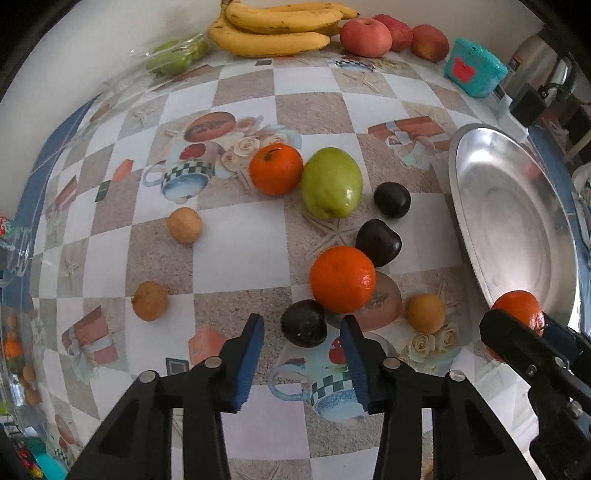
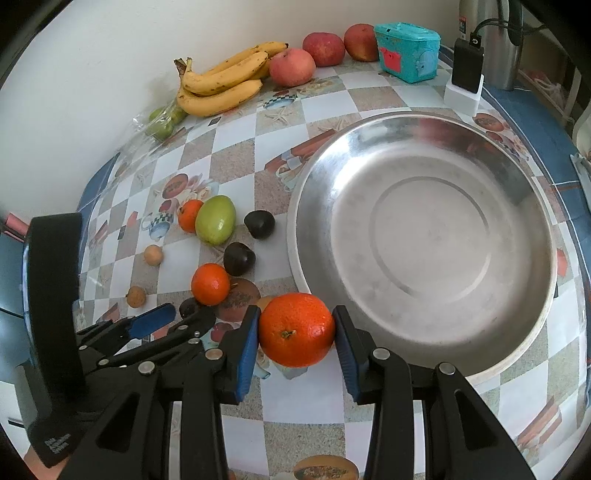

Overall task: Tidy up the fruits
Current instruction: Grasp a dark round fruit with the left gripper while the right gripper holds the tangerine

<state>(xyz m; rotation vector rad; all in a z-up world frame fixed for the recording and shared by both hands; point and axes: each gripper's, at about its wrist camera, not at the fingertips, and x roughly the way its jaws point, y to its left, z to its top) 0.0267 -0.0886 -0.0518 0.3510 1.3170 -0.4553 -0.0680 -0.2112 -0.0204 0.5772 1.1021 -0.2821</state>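
My right gripper is shut on an orange tangerine, held just in front of the steel bowl; it also shows in the left wrist view. My left gripper is open, its jaws either side of a dark plum. Close behind sit another tangerine, a second plum, a third plum, a green fruit, a far tangerine and small brown fruits.
Bananas, red apples, bagged green fruit and a teal box line the back wall. A black charger and metal kettle stand behind the bowl. The table edge lies left.
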